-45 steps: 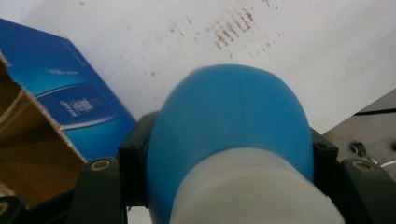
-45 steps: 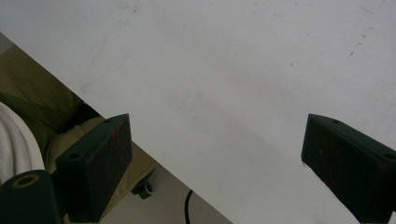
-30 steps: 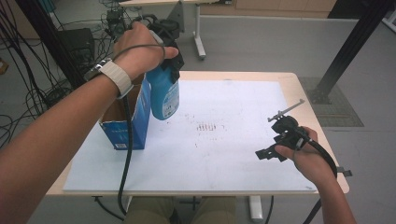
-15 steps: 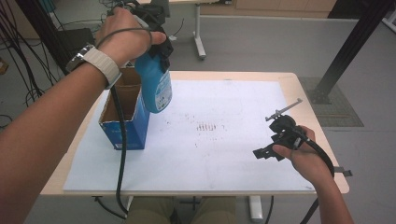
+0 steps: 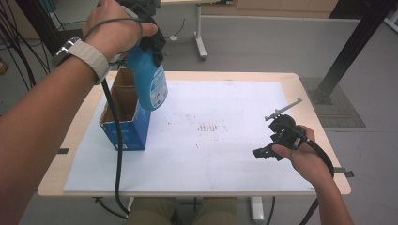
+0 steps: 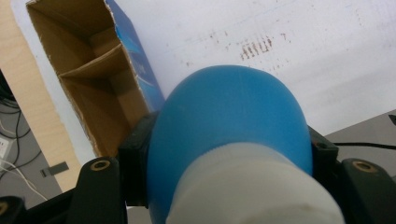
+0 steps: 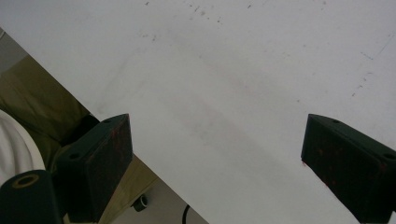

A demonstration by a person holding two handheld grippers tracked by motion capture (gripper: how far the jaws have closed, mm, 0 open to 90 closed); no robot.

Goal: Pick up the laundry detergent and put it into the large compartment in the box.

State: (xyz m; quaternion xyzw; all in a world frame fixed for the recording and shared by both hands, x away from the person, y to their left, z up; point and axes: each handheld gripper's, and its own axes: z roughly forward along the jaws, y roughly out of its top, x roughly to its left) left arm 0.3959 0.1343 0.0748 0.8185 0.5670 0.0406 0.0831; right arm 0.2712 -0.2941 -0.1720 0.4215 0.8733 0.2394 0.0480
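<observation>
The blue bottle [image 5: 149,78] is hanging above the open cardboard box [image 5: 126,116] near the counter's [image 5: 197,75] left edge, with the left claw [image 5: 143,35] clamping its neck. The right claw [image 5: 277,140] is resting wide open and empty near the right edge.

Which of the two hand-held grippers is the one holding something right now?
The left hand-held gripper: its jaws are shut on the blue bottle, lifted above the cardboard box. The right hand-held gripper sits low over the white sheet, jaws apart with nothing between them.
</observation>
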